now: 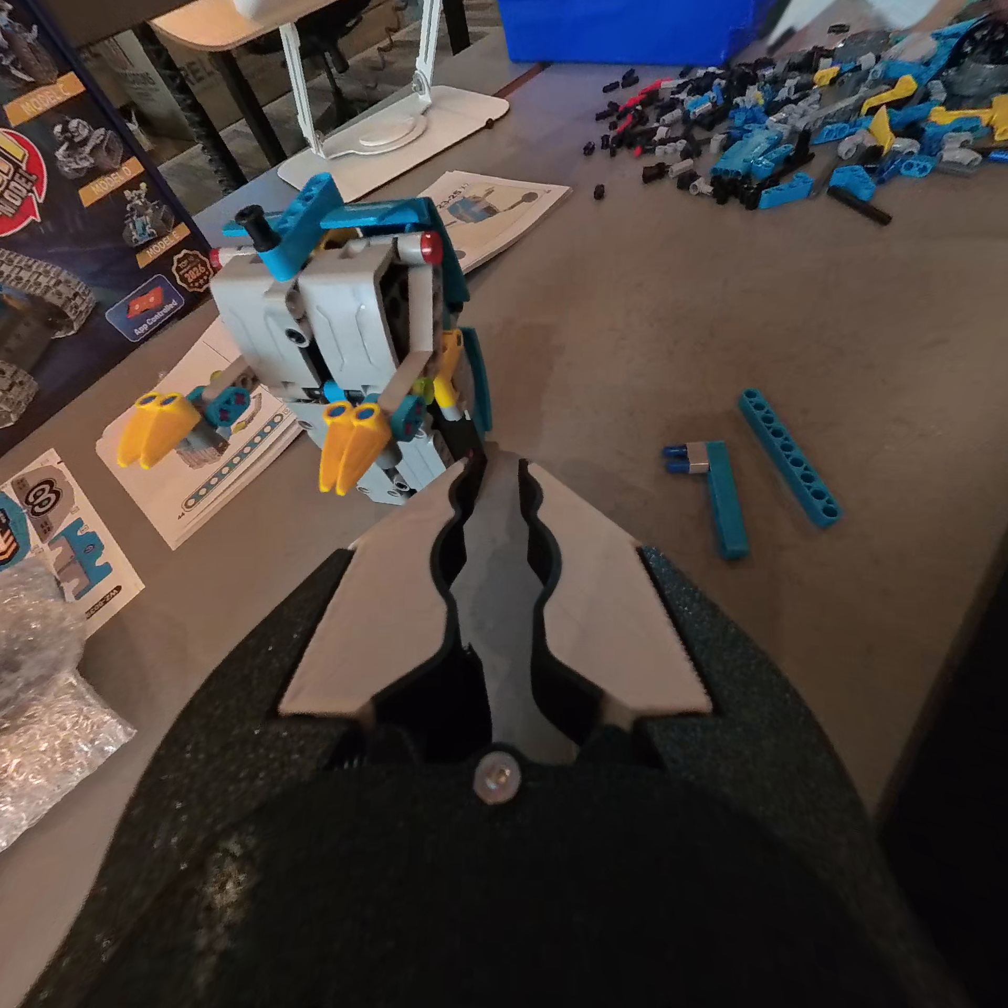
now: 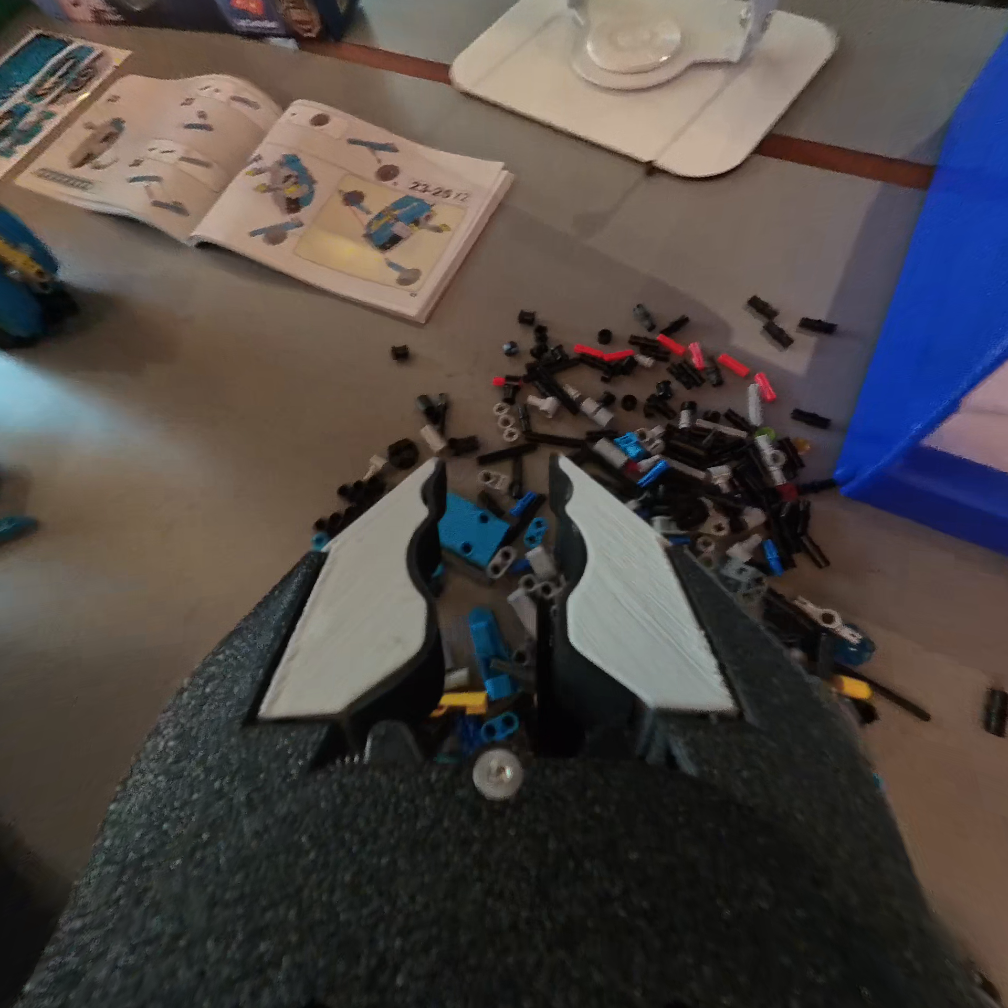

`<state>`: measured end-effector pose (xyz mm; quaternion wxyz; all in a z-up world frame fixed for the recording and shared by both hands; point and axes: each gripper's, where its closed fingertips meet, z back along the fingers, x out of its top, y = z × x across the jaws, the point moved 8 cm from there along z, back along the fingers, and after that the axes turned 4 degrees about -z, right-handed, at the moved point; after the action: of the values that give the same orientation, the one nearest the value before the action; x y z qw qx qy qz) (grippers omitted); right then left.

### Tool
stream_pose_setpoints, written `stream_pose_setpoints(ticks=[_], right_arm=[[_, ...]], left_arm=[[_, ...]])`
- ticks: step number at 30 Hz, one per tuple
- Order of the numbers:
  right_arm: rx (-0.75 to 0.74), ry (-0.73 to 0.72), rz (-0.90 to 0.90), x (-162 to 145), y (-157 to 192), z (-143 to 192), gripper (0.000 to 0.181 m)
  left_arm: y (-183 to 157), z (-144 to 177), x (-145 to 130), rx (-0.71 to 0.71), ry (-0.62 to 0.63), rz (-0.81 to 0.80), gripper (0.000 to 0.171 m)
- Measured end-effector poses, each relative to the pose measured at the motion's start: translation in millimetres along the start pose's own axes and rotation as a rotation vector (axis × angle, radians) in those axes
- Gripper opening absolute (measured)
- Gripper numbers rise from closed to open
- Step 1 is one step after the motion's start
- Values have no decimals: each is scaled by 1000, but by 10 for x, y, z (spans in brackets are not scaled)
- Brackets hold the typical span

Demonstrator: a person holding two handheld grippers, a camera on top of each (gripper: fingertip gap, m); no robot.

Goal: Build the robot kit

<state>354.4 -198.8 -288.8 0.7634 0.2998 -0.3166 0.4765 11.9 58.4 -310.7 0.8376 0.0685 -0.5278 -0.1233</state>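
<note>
gripping the bottom edge of the brick model (image 1: 349, 349), the left gripper (image 1: 493, 463) has bare table (image 1: 627, 338) to its right. the right gripper (image 2: 496, 474) hangs spread wide over the loose parts pile (image 2: 654, 436), blue bin (image 2: 949, 305) crowding its right; edges blurry.

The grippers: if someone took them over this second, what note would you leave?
Left gripper: closed on the lower edge of the part-built brick model, which it holds tilted above the instruction booklet.
Right gripper: open and holding nothing, low over the loose pieces, with a blue plate between its fingers.
Two teal beams lie apart on the table to the model's right.
Many pieces are not yet attached.
</note>
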Motion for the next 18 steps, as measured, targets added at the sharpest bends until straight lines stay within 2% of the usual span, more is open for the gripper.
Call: stream_pose_setpoints(ticks=[2, 4, 6, 10, 18], right_arm=[[168, 54, 58, -114, 149, 50, 27], [250, 143, 185, -319, 264, 95, 34], [229, 195, 267, -464, 271, 130, 35], [249, 211, 253, -504, 240, 136, 29], [131, 217, 248, -544, 65, 352, 28]], left_arm=[[-1, -12, -5, 5, 12, -4, 16], [-7, -24, -9, 12, 24, -13, 16], [-14, -30, -11, 19, 31, -23, 16], [-28, -45, -17, 30, 46, -42, 16], [-23, -51, -20, 31, 52, -39, 15]])
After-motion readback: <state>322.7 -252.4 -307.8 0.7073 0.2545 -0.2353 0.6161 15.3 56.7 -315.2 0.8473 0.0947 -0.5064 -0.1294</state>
